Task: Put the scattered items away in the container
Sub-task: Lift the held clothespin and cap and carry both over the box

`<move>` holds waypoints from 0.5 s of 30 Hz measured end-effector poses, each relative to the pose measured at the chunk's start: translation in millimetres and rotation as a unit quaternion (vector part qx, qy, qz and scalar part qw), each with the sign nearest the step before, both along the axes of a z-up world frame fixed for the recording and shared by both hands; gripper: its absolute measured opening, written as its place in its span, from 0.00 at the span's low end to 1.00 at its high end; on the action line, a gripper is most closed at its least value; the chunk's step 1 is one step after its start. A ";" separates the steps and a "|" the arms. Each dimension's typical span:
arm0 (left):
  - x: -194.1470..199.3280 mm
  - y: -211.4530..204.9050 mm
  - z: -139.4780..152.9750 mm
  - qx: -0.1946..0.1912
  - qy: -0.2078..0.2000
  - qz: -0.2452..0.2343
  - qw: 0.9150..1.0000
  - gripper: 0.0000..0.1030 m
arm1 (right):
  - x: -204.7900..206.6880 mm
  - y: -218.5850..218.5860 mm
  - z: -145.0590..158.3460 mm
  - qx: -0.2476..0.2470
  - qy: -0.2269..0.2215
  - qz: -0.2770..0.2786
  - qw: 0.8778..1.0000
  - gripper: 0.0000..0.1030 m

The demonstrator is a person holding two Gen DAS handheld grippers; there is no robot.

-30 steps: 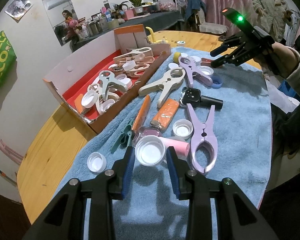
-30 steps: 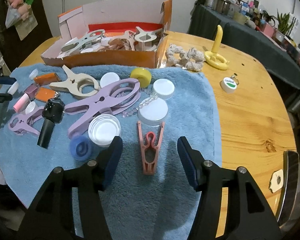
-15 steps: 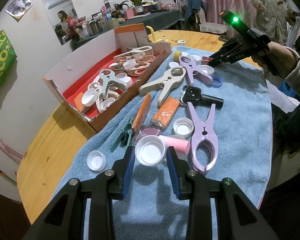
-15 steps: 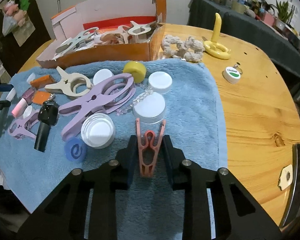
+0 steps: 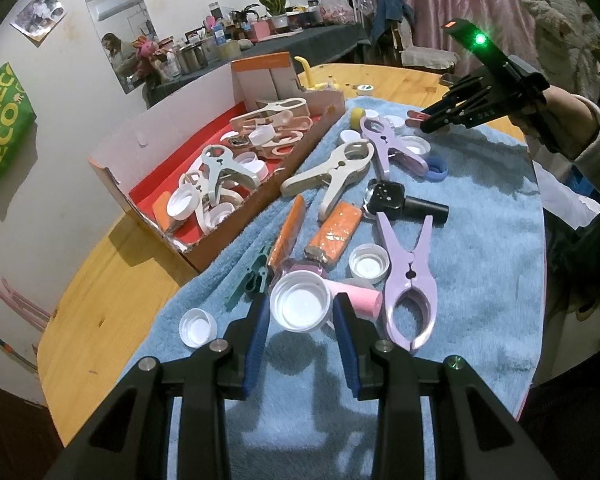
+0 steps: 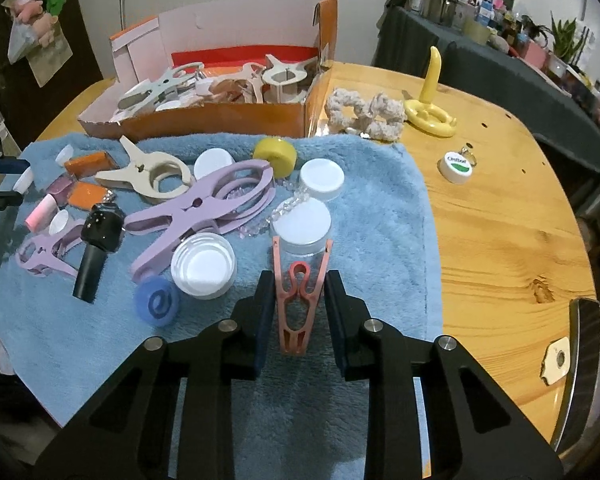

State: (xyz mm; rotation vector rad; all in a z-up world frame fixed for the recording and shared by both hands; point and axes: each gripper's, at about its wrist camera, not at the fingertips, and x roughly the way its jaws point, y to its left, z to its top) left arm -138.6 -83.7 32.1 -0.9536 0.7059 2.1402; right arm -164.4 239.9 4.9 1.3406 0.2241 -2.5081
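Observation:
In the left wrist view my left gripper (image 5: pixel 299 305) is shut on a white bottle cap (image 5: pixel 300 312), open side up, low over the blue towel (image 5: pixel 480 280). In the right wrist view my right gripper (image 6: pixel 299 280) is shut on a salmon-pink clothes peg (image 6: pixel 296 308), whose legs point away from me. That right gripper (image 5: pixel 424 119) also shows at the far right of the left wrist view, held by a hand. The cardboard box (image 5: pixel 112 160) with a red floor holds several pegs and caps; the same box (image 6: pixel 220 120) lies beyond the towel.
Scattered on the towel (image 6: pixel 380 208) are purple pegs (image 6: pixel 204 212), a cream peg (image 6: pixel 156 176), white lids (image 6: pixel 202 266), a yellow roll (image 6: pixel 275 155), a blue disc (image 6: pixel 156 302) and a black bottle (image 6: pixel 96 240). A yellow ring toy (image 6: pixel 430 116) and a knitted scrunchie (image 6: pixel 364 114) lie on the wooden table (image 6: pixel 500 220).
My right gripper's jaws have come together on the pink peg, which lay loose between them a second ago. My left gripper and its white cap have kept still.

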 end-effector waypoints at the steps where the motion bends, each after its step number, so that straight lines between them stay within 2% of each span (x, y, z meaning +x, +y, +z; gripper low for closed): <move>1: -0.6 0.6 1.1 0.001 0.002 0.001 1.000 0.34 | 0.3 -1.1 1.5 0.000 0.001 0.001 1.000 0.23; 7: -6.1 7.9 5.0 -0.003 0.010 0.014 1.000 0.34 | 1.4 -9.6 10.2 0.002 0.011 0.012 1.000 0.23; 15: -24.8 14.0 11.4 0.002 0.025 0.073 0.997 0.34 | -1.7 -25.9 30.5 0.000 0.032 0.035 0.999 0.23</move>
